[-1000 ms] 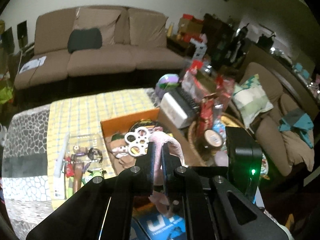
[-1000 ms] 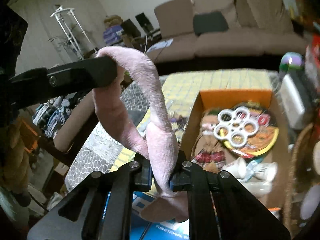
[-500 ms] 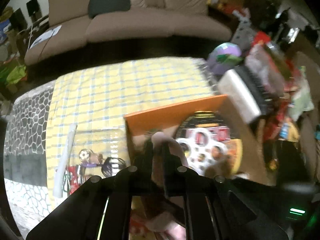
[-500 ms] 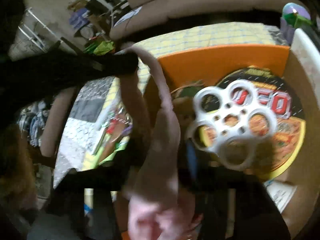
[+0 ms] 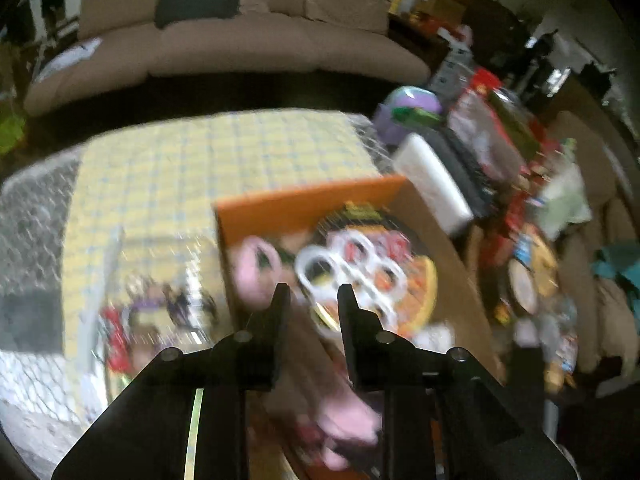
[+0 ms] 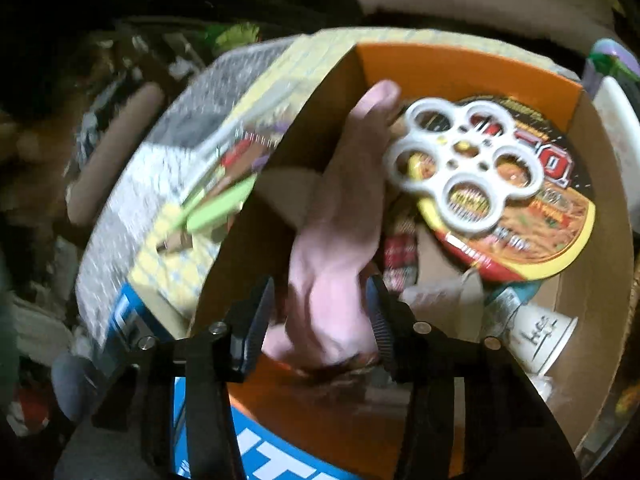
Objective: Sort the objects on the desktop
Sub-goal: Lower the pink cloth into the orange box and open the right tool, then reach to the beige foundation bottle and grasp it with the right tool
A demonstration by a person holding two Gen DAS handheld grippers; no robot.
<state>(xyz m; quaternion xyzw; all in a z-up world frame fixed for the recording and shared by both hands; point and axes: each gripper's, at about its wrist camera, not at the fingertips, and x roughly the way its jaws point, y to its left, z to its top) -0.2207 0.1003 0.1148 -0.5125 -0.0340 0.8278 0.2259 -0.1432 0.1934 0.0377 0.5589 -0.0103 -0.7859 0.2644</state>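
Note:
A long pink cloth lies slumped inside the orange-walled cardboard box. Its lower part sits between the jaws of my right gripper. Those jaws are closing, with a gap still showing on the left side. In the blurred left wrist view the pink cloth lies in the box, just left of my left gripper. That gripper's jaws are opening and the cloth is not between them. Beside the cloth, a white ring-holed plastic piece rests on a noodle bowl lid.
The box also holds a plaid plush and a white cup. Left of it, a green pen-like thing and small items lie on the yellow checked cloth. A blue box sits at the near edge, with packages crowded to the right.
Both grippers came down over the box and parted their jaws. The pink cloth, held up between them a second ago, now lies in the box.

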